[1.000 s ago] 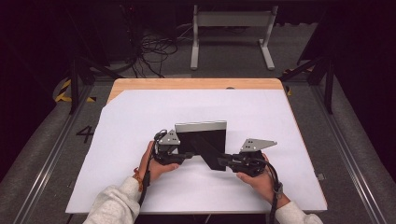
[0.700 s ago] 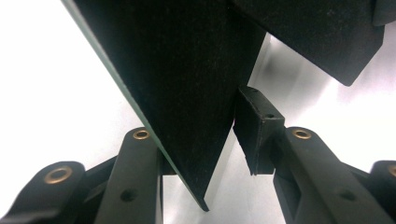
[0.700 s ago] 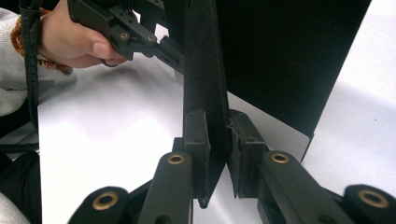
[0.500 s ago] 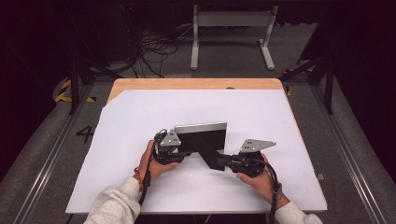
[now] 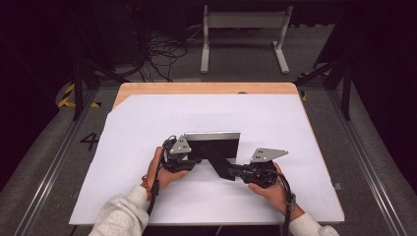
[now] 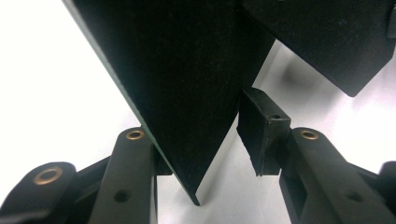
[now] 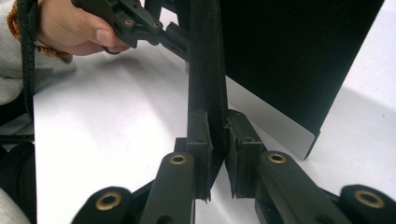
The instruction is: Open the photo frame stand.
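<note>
A black panel point(image 5: 212, 146) with a grey upper edge stands upright on the white sheet point(image 5: 147, 123). A black flap point(image 5: 220, 163) runs from it toward the front right. My left gripper point(image 5: 196, 160) is at the panel's lower left corner. In the left gripper view the panel point(image 6: 187, 93) crosses between the jaws of my left gripper point(image 6: 210, 149): the right pad point(image 6: 261, 135) touches it and the left pad is hidden behind it. My right gripper point(image 5: 234, 171) is shut on the flap's end. Its pads pinch the flap point(image 7: 205, 70) at my right gripper point(image 7: 218, 140), with the panel point(image 7: 289, 60) behind.
The white sheet covers a wooden table point(image 5: 206, 88) whose far edge shows bare. A hand point(image 7: 79, 32) holding the left gripper point(image 7: 140, 23) appears beyond the flap. Dark floor, cables point(image 5: 162, 54) and a metal stand point(image 5: 243, 34) lie past the table.
</note>
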Available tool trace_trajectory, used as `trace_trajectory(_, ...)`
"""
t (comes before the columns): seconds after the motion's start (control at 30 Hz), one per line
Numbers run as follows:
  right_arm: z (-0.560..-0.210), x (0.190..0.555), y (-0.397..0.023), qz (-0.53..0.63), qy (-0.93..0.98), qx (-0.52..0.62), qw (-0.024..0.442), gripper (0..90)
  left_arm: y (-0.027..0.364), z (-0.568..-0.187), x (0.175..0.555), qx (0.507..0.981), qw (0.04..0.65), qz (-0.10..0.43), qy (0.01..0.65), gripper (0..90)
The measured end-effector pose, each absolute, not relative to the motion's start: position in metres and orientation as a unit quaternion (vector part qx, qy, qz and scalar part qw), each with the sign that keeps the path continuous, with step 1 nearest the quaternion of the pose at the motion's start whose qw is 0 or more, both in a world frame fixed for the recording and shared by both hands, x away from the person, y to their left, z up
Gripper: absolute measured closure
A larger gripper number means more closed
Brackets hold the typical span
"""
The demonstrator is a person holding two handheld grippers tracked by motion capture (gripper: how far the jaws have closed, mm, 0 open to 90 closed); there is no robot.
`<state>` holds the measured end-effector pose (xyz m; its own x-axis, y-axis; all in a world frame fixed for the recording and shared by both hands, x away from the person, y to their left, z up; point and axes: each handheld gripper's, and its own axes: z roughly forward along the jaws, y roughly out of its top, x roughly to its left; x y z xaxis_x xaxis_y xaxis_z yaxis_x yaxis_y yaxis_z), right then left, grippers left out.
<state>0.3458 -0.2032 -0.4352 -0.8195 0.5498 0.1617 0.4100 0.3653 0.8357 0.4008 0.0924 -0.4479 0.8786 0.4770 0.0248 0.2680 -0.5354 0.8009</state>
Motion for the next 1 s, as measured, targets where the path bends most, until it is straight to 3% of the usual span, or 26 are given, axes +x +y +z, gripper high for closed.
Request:
trace_trajectory(0.37, -0.435, 0.343, -0.194, 0.475, 0.827, 0.288, 0.083, 76.1, 0.096, -0.45, 0.4, 0.864, 0.444, 0.103, 0.215, 61.5)
trace_trajectory(0.77, -0.434, 0.341, -0.192, 0.474, 0.828, 0.286, 0.095, 80.7, 0.097, -0.456, 0.402, 0.867, 0.436, 0.095, 0.22, 60.9)
trace_trajectory(1.0, -0.436, 0.341, -0.191, 0.471, 0.83, 0.283, 0.094, 82.6, 0.094, -0.456, 0.402, 0.867, 0.431, 0.121, 0.219, 59.0)
